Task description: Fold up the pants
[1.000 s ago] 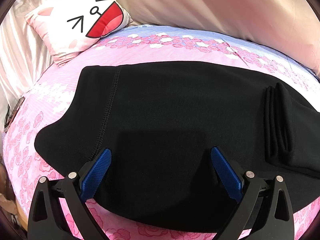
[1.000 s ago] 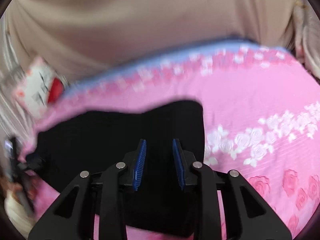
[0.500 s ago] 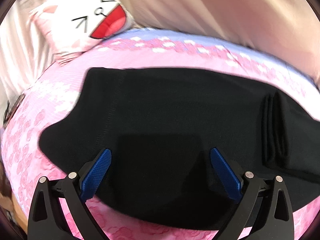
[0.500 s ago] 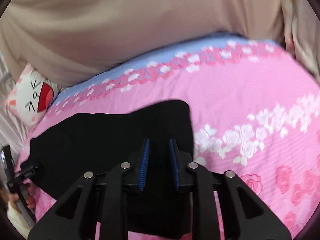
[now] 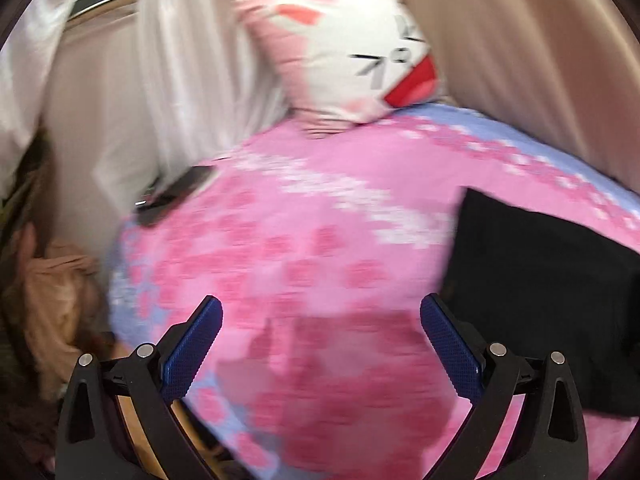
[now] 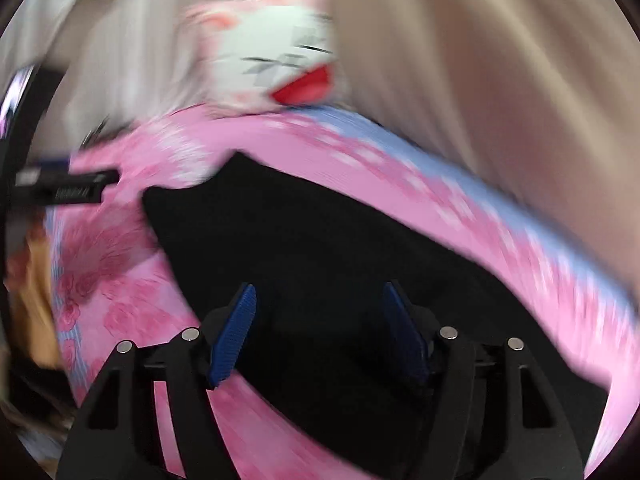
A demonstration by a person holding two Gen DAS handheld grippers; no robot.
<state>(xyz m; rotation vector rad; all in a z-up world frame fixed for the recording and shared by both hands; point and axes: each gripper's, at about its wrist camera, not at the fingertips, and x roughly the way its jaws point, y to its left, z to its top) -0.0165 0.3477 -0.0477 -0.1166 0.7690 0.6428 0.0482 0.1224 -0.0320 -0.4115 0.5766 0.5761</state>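
Note:
The black pants lie flat on the pink flowered bedspread. In the left wrist view only their left end shows at the right edge. My left gripper is open and empty, above bare bedspread to the left of the pants. My right gripper is open and empty, just above the black cloth near its near edge. Both views are blurred by motion.
A cat-face pillow leans at the head of the bed, also in the right wrist view. A dark phone lies at the bed's left edge. Beige curtains hang behind. Clutter sits on the floor left of the bed.
My left gripper has swung left off the pants to the bed's left part. My right gripper has opened, let go of the black cloth and swung left over the pants.

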